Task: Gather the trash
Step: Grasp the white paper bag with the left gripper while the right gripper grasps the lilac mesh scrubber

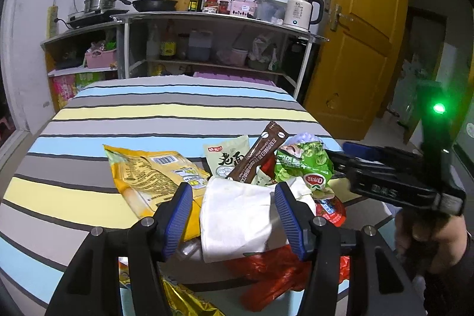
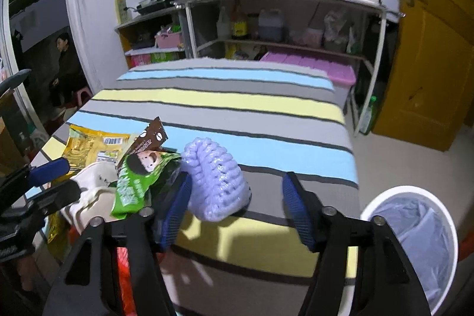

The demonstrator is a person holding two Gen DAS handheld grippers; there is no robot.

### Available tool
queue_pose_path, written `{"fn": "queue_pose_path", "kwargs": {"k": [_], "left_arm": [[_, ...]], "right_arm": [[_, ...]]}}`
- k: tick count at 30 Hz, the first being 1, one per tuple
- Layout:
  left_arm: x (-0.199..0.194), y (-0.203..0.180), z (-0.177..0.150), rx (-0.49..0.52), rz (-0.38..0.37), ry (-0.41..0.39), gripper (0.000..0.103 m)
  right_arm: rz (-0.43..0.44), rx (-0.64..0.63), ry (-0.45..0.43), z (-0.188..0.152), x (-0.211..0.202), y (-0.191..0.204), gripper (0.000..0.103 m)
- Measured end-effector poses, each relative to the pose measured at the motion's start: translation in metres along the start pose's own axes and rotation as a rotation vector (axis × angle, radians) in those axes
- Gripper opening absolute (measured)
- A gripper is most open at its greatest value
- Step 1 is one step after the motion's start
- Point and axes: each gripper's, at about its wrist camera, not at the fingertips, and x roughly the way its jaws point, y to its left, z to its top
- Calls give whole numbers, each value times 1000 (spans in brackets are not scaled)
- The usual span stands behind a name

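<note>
A pile of trash lies on the striped table (image 1: 166,111). My left gripper (image 1: 234,215) is open, its blue pads on either side of a crumpled white paper bag (image 1: 237,215). Around it lie a yellow snack bag (image 1: 148,176), a brown coffee stick (image 1: 257,156), a green wrapper (image 1: 305,165) and red plastic (image 1: 272,274). My right gripper (image 2: 240,209) is open around a purple foam fruit net (image 2: 216,182), beside the green wrapper (image 2: 133,185). The right gripper's body shows at the right in the left wrist view (image 1: 385,176).
A white bin with a liner (image 2: 414,224) stands on the floor right of the table. Behind the table stands a shelf (image 1: 207,19) with pots, bottles and a kettle (image 1: 302,9). A yellow door (image 1: 355,43) is at the right. A person sits far left (image 2: 63,70).
</note>
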Motion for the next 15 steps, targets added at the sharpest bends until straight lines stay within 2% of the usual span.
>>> {"fn": "queue_pose_path", "kwargs": {"k": [1,3,5,6,8,9,11,15], "left_arm": [[1,-1,0,2,-6,2,57],[2,-2,-1,4,-19,7,56],[3,-4,-1,4,-30,12,52],[2,-4,-2,6,-27,12,52],[2,-6,-2,13,-32,17,44],[2,-7,-2,15,-41,20,41],[2,-9,-3,22,-51,32,0],[-1,-13,-4,39,-40,29,0]], "right_arm": [[6,0,15,1,5,-1,49],[21,5,43,1,13,-3,43],[45,17,64,1,19,-6,26],[56,17,72,1,21,-7,23],[54,3,70,1,20,-5,13],[48,-2,66,0,18,-4,13],[34,-2,54,-2,14,-3,12],[19,25,31,-3,0,-10,11]]}}
